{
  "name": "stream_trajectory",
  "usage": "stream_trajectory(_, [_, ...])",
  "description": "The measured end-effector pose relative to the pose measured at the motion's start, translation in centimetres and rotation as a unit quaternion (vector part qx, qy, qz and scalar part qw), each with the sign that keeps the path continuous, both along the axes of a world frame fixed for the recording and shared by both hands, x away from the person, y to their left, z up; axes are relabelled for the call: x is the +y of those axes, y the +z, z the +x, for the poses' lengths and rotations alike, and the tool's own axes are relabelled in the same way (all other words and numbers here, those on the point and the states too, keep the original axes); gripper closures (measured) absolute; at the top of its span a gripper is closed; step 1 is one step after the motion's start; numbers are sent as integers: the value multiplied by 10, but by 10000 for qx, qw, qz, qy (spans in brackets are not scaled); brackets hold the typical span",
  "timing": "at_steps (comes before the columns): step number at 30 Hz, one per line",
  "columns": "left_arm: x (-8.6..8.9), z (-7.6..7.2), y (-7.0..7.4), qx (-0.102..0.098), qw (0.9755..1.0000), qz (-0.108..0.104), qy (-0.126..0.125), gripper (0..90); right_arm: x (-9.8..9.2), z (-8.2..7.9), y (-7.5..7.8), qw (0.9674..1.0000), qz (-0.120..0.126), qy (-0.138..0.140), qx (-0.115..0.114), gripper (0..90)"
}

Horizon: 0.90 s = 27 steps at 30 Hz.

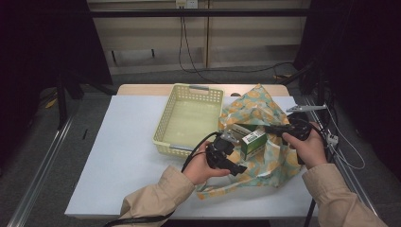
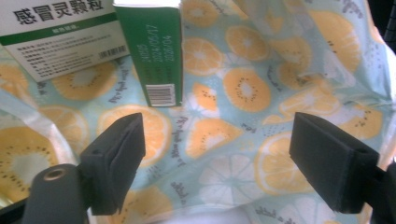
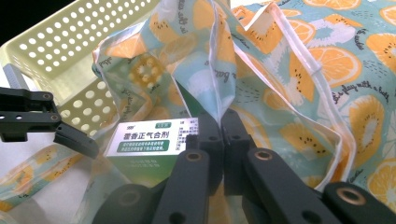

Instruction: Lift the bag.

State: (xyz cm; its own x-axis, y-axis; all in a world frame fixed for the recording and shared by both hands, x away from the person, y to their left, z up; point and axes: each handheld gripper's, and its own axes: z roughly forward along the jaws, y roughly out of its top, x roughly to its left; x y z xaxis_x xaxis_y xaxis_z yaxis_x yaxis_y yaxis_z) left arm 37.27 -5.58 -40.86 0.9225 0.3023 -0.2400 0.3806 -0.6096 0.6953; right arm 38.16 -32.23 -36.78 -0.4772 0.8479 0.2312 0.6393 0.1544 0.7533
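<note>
right gripper (image 3: 223,122) is clamped on the rim of the fruit-printed light-blue fabric bag (image 3: 299,65), holding it up. left gripper (image 2: 217,154) stands wide, empty, facing the green-and-white cardboard medicine boxes (image 2: 156,51) at the bag's mouth, beside the pale yellow perforated plastic basket (image 1: 168,118).

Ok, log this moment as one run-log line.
left gripper: open, over fruit-print bag | right gripper: shut on bag edge | green medicine box: in bag | yellow basket: beside bag

both forearms, in tan sleeves, enter from the bottom edge. the left hand (image 1: 201,165) holds the left tool (image 1: 226,153), its jaws spread wide with nothing pressed between the pads. the right hand (image 1: 309,147) holds the right tool (image 1: 279,130), jaws closed together.
</note>
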Motion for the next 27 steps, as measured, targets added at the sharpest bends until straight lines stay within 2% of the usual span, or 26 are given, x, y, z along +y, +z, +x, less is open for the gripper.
stream_trajectory(2, [2,0,2,89,9999,-119,-25,201,1,0,0,10000,-4,17,8,892])
stream_trajectory(4, [5,-3,5,61,9999,-90,-32,198,1,0,0,10000,-8,18,3,891])
stream_trajectory(6, [11,-8,7,147,9998,-105,-74,188,1,0,0,10000,-1,25,1,891])
stream_trajectory(9, [21,-17,11,130,9997,-75,-207,173,1,-1,-1,10000,3,31,1,891])
stream_trajectory(10, [26,-21,13,105,9997,26,-206,169,1,-1,-2,10000,12,18,14,891])
stream_trajectory(11, [30,-24,13,124,9997,-53,-216,167,1,-1,-2,10000,8,16,21,891])
stream_trajectory(13, [41,-30,14,53,9998,99,-175,162,1,-1,-2,10000,6,13,19,891])
stream_trajectory(15, [52,-33,13,60,9997,229,-90,159,1,-1,-2,10000,1,13,31,891])
stream_trajectory(16, [58,-34,12,-46,9993,376,21,158,1,-1,-1,10000,3,9,30,891])
stream_trajectory(17, [62,-33,10,-14,9993,349,94,158,1,-1,-1,10000,-12,10,22,891])
stream_trajectory(20, [73,-28,1,92,9973,556,475,159,3,-1,0,10000,-43,20,36,891])
stream_trajectory(21, [75,-26,-1,57,9966,630,523,159,4,-1,1,10000,-50,40,18,891])
stream_trajectory(27, [81,-17,-20,170,9927,946,724,182,5,0,1,10000,-22,48,7,891])
